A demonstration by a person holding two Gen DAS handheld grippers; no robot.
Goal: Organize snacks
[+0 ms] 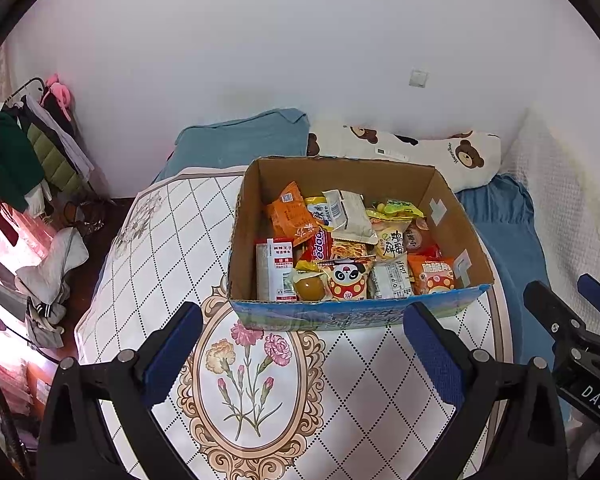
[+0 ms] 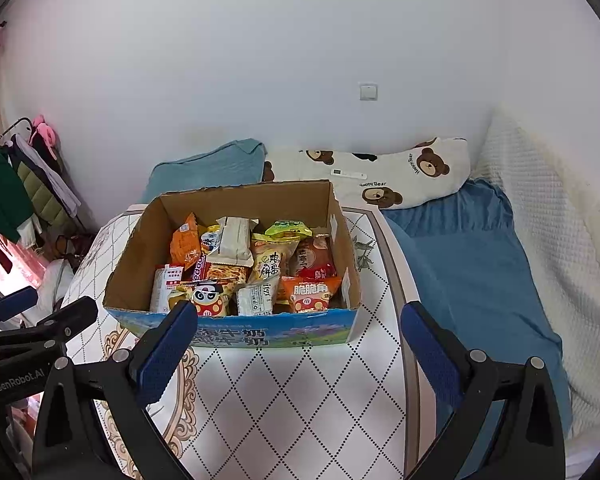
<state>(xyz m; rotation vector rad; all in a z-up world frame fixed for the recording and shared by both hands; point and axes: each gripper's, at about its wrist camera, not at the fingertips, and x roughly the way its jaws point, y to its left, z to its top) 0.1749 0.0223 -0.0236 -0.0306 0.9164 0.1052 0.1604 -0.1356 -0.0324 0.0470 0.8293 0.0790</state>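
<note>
Both tongs, left tongs point(image 1: 302, 354) and right tongs point(image 2: 298, 354), hang apart and empty just short of the snack-filled cardboard box point(image 1: 452, 220), apparently poised to pick.

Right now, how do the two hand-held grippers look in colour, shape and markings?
Both have black frames with silver rivets and two long fingers faced with blue textured pads. The left hand-held gripper shows white "GenRobot.AI" lettering on its body in the right wrist view; the right hand-held gripper shows "DAS" in the left wrist view. No cables or sleeves are visible.

White wall point(image 1: 260, 40), blue bed point(image 2: 472, 264)
</note>
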